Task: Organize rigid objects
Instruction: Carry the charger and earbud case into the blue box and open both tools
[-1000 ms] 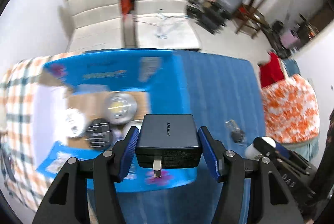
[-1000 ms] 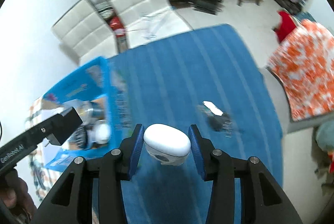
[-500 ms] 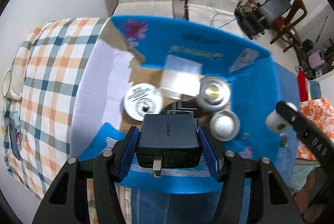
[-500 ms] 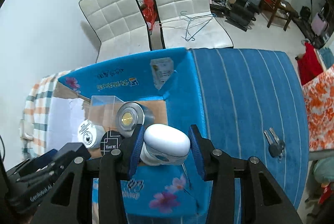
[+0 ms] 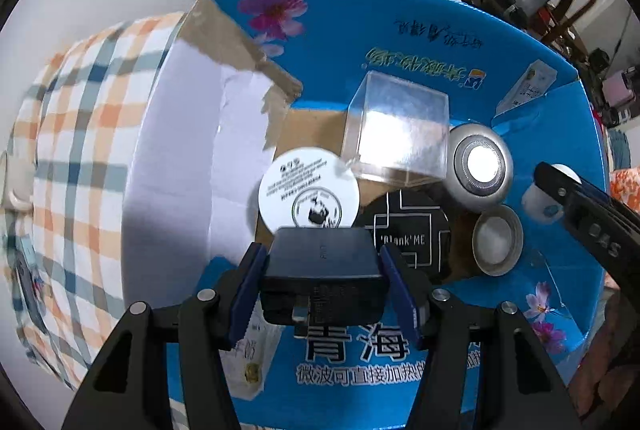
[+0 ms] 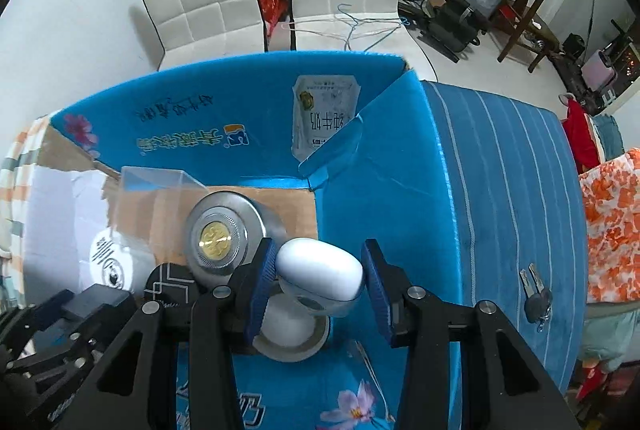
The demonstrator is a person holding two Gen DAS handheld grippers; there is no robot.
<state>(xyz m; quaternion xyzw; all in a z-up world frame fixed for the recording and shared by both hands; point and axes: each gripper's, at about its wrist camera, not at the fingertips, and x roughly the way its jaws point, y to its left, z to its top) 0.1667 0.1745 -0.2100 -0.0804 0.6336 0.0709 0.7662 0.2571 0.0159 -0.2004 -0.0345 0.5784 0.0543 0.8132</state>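
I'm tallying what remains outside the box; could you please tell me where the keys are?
The keys lie on the blue striped cloth, right of the blue box, in the right wrist view only.

Readable: black round tin (image 5: 408, 230) said 'Blank' ME; blue box's (image 5: 360, 41) near wall carried large 青海 over a line starting 微波可直接加热; white label (image 6: 325, 115) on its inner wall, upside down, read 纯牛奶; right gripper's (image 5: 550, 191) arm showed "DAS"; white disc's (image 5: 308, 189) small print was illegible
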